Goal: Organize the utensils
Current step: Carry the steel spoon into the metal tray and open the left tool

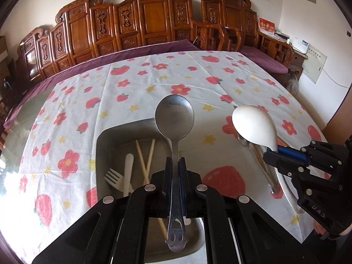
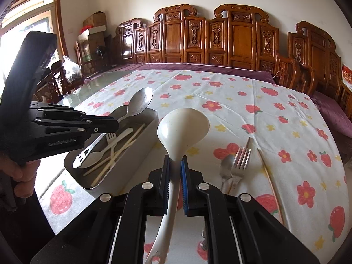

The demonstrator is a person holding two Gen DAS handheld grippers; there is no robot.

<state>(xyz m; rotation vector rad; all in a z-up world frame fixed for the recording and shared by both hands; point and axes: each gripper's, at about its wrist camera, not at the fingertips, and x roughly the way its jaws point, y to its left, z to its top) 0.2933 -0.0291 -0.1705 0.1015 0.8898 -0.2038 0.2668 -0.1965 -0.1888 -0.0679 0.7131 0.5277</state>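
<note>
Left wrist: left tool clamped on steel spoon, handle along fingers, directly above tray.

Right wrist: right tool pinching white ladle; tray left, near. Fork on worktop, right.

left tongs: black, silver screws, "GenRobot.AI" lettering | right tongs: black, blue ribbed pad
</note>
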